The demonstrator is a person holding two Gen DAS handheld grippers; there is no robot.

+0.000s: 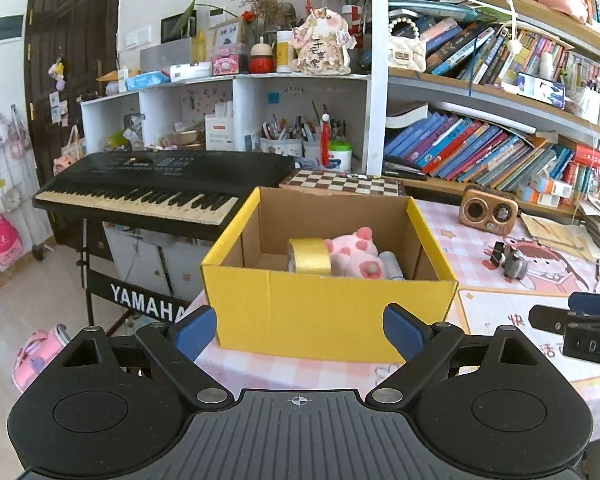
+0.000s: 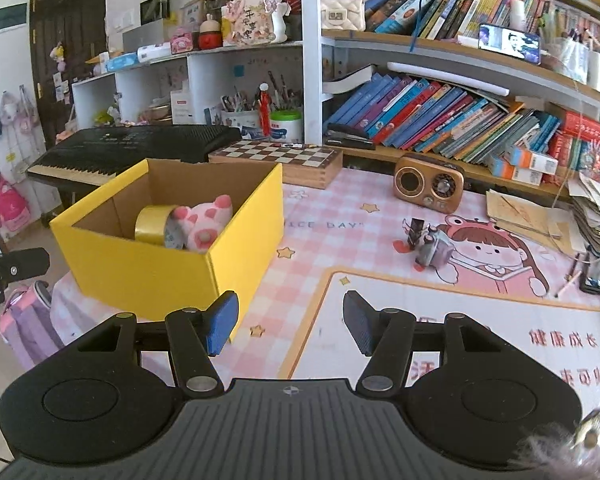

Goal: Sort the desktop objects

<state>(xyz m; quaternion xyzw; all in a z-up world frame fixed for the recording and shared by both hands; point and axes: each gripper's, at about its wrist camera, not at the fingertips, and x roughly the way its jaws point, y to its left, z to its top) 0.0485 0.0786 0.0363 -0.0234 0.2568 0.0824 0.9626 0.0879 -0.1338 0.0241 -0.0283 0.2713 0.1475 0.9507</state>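
Observation:
A yellow cardboard box (image 1: 328, 312) (image 2: 140, 268) stands on the pink checked desk mat. Inside it lie a gold tape roll (image 1: 310, 256) (image 2: 152, 222), a pink spotted plush pig (image 1: 354, 254) (image 2: 204, 220) and a grey cylinder (image 1: 392, 266). My left gripper (image 1: 300, 330) is open, its blue pads spread wide in front of the box's near wall, nothing between them. My right gripper (image 2: 290, 326) is open and empty over the mat, right of the box's corner. A small grey toy camera (image 2: 430, 250) (image 1: 514, 264) and a dark binder clip (image 2: 414, 232) lie on the mat further right.
A wooden retro radio (image 2: 428, 184) and a chessboard box (image 2: 276, 158) stand at the back of the desk. Book-filled shelves (image 2: 460, 120) rise behind. Paper stacks (image 2: 596, 216) crowd the right edge. A black keyboard (image 1: 160, 188) stands left of the desk, a pink backpack (image 1: 40, 354) on the floor.

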